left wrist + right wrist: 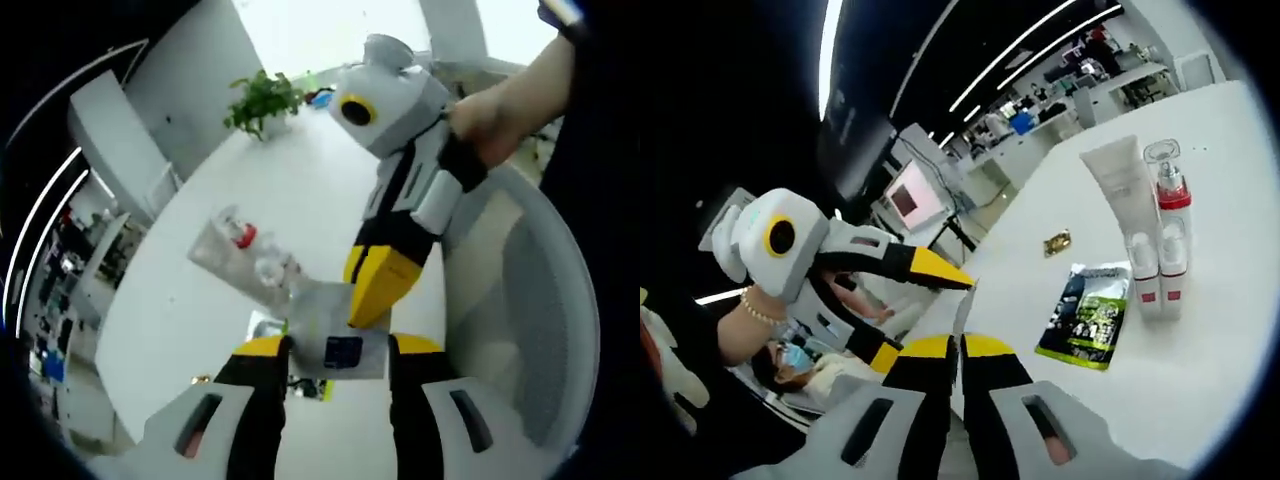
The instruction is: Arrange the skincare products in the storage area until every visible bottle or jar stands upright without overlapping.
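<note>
A white table (1200, 400) carries the skincare products. In the right gripper view, a white tube (1127, 200) and a clear bottle with a red collar (1168, 205) lie flat side by side, touching, toward the table's far side. A dark green sachet (1087, 318) lies flat just beside them, nearer the edge, with a small gold packet (1057, 242) beyond it.

The right gripper (960, 350) has its yellow-tipped jaws pressed together on a thin silvery sachet (335, 335) held above the table. In the left gripper view, the left gripper (335, 350) has its jaws set apart on either side of that sachet; whether they touch it cannot be told.

Judged from this, nothing stands upright yet; the arranging remains almost wholly undone.
</note>
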The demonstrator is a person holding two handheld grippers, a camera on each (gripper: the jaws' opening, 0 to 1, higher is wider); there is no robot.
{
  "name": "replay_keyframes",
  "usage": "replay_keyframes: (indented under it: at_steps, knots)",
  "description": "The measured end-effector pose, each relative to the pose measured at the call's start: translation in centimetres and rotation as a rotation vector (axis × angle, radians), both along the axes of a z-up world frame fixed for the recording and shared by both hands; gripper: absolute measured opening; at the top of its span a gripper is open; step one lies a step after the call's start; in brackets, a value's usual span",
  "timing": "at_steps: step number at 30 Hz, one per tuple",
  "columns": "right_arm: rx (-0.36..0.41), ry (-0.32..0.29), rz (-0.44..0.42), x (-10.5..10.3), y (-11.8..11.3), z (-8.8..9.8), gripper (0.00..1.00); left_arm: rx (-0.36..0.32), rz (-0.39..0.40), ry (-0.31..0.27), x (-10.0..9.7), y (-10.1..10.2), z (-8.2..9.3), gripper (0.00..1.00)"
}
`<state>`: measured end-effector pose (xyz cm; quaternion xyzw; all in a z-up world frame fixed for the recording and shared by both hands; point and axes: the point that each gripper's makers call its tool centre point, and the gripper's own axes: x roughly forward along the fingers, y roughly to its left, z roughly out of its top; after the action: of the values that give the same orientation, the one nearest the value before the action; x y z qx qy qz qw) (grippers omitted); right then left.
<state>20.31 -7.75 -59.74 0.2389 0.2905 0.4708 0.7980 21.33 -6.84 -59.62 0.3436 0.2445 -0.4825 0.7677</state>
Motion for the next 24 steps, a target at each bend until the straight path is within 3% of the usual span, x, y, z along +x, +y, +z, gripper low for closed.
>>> replay_keyframes:
  at_steps: [4, 8, 11, 14, 16, 17, 18, 19, 20, 23, 24]
  knots:
    - [-0.004, -0.002, -0.025, 0.3, -0.4, -0.2, 0.01, -0.038, 0.031, 0.015, 0.2, -0.1, 0.5, 0.47]
    - [0.045, 0.013, -0.061, 0.6, -0.8, 0.3, 0.01, -0.143, 0.092, 0.05, 0.8, 0.4, 1.0, 0.69]
    - [0.073, 0.026, -0.075, 0.7, -1.0, 0.7, 0.01, -0.252, 0.171, 0.107, 0.9, 1.2, 1.8, 0.65]
    - [0.126, 0.045, -0.091, 0.7, -0.8, 1.5, 0.01, -0.417, 0.246, 0.186, 0.8, 2.4, 2.5, 0.64]
    - [0.182, 0.062, -0.092, 0.6, -0.4, 2.3, 0.01, -0.525, 0.273, 0.237, 0.0, 2.0, 3.3, 0.67]
    - [0.212, 0.071, -0.095, 0.6, -0.2, 2.7, 0.01, -0.63, 0.3, 0.287, -0.4, 2.0, 4.0, 0.7]
    - [0.248, 0.08, -0.1, 0.5, 0.0, 3.2, 0.01, -0.666, 0.311, 0.307, -0.5, 2.1, 4.2, 0.72]
    - [0.275, 0.07, -0.105, 0.6, 0.2, 3.6, 0.01, -0.779, 0.337, 0.358, -0.7, 2.3, 5.0, 0.73]
    - [0.322, 0.075, -0.115, 0.6, 0.5, 4.3, 0.01, -0.847, 0.353, 0.386, -0.6, 2.8, 5.5, 0.72]
    - [0.394, 0.08, -0.122, 0.6, 1.4, 5.4, 0.01, -1.038, 0.405, 0.46, -0.8, 4.2, 6.5, 0.64]
    - [0.427, 0.082, -0.121, 0.5, 1.8, 6.0, 0.01, -1.057, 0.425, 0.464, -0.8, 4.6, 6.4, 0.6]
